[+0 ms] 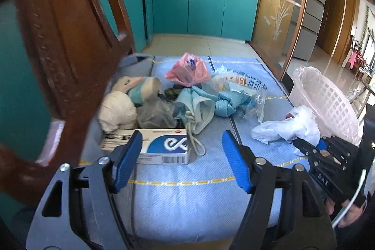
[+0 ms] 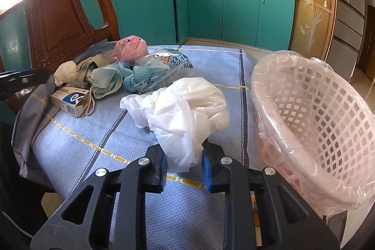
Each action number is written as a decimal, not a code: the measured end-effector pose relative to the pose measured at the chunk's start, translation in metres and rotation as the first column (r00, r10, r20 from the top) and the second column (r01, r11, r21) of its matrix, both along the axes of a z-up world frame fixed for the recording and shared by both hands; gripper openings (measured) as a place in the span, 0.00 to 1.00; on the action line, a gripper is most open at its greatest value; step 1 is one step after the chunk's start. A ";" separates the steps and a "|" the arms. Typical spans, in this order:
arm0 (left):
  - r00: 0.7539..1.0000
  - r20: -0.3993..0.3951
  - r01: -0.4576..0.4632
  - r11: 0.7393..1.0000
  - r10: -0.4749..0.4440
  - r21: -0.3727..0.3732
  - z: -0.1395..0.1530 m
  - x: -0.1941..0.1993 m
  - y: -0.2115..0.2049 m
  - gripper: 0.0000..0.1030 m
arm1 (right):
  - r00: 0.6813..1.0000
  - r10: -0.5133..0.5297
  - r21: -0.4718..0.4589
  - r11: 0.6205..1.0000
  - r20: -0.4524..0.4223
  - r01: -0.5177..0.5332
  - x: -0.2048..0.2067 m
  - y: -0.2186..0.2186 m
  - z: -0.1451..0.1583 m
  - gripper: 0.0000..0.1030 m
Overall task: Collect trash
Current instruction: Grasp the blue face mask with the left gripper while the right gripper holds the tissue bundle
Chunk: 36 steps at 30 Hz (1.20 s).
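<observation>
My right gripper [image 2: 184,156] is shut on a crumpled white plastic bag [image 2: 185,104], held just above the blue tablecloth [image 2: 77,151] and left of the lined pink basket [image 2: 328,109]. In the left wrist view the same gripper [image 1: 302,144] holds that bag [image 1: 288,128] in front of the basket [image 1: 328,97]. My left gripper [image 1: 182,139] is open, low over the cloth. A white and blue medicine box [image 1: 164,147] lies partly between its fingers, beside the left finger and not pinched. Behind it lie a white tissue wad [image 1: 117,111], a teal cloth [image 1: 225,104] and a pink bag [image 1: 187,72].
A carved wooden chair [image 1: 58,39] stands close at the left, its back reaching over the table edge. A clear printed plastic bag [image 1: 239,81] lies among the pile. Teal kitchen cabinets [image 1: 204,8] line the far wall.
</observation>
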<state>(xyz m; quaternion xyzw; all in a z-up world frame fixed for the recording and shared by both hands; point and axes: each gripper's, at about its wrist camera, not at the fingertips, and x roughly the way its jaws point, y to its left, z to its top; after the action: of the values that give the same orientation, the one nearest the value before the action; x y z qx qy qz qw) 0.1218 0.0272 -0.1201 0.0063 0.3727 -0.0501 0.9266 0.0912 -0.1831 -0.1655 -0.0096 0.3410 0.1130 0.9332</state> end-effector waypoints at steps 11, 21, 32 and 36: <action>0.988 -0.131 -0.066 0.994 0.077 0.092 -0.042 0.056 0.002 0.73 | 0.997 0.075 0.071 0.995 -0.017 -0.074 0.004 0.003 -0.002 0.27; 0.986 -0.159 -0.025 0.995 0.041 0.097 -0.060 0.055 0.005 0.63 | 0.994 0.111 0.053 0.992 -0.007 -0.111 -0.001 0.014 -0.002 0.49; 0.990 -0.129 0.066 0.997 -0.062 0.027 -0.035 0.025 0.012 0.58 | 0.995 0.099 0.044 0.994 -0.012 -0.098 0.001 0.015 -0.004 0.54; 0.996 -0.073 0.044 0.999 -0.044 0.004 -0.019 0.045 0.009 0.62 | 0.995 0.101 0.043 0.994 -0.008 -0.100 0.001 0.016 -0.004 0.54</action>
<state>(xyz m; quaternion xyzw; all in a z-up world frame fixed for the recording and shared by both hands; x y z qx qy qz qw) 0.1664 0.0360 -0.1388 0.0152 0.4062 -0.0697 0.9110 0.0920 -0.1671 -0.1692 -0.0063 0.3423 0.1672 0.9246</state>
